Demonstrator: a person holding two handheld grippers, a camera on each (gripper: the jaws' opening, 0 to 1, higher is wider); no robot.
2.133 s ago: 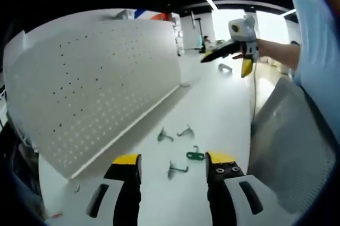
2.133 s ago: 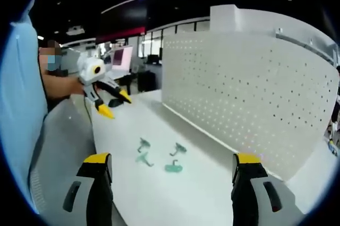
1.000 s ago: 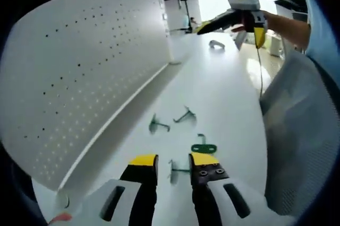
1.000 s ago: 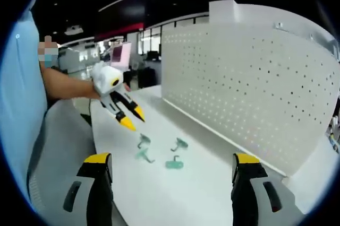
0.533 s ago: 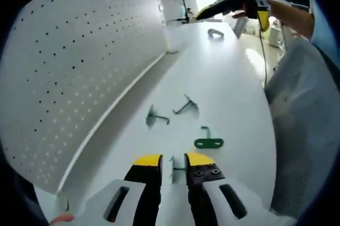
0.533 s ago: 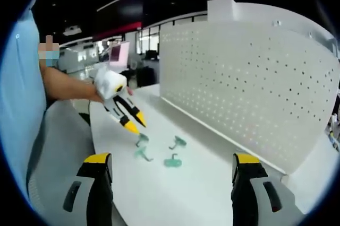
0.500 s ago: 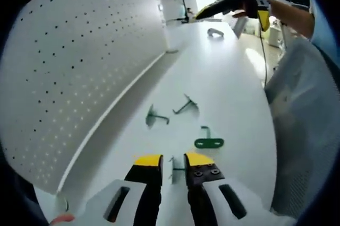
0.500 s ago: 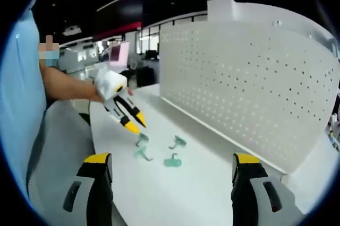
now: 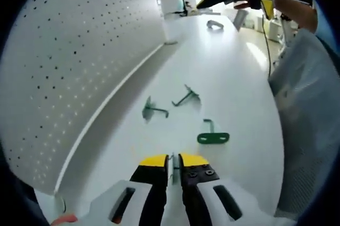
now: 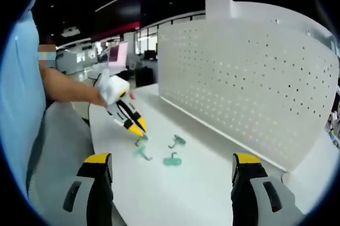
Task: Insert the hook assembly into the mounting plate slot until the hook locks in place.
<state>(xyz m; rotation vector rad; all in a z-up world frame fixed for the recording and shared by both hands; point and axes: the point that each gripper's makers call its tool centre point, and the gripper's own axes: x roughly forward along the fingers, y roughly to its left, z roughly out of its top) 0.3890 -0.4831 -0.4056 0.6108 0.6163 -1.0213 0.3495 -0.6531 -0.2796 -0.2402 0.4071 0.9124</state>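
The left gripper (image 9: 173, 161) is pinching a hook (image 9: 173, 158) off the table (image 9: 228, 77) near the pegboard (image 9: 79, 61). The right gripper (image 10: 172, 170) is waiting wide open.

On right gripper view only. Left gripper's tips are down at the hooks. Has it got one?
Observer: Yes. The left gripper view shows the left gripper shut on a thin grey hook, pinched between its yellow tips.
Operator: Where's the green one from there?
Observer: The green hook rests on the table just beyond the tips, apart from them.
Operator: Anything behind my camera?
Observer: A grey curved piece lies on the table at the far end, by the right gripper.
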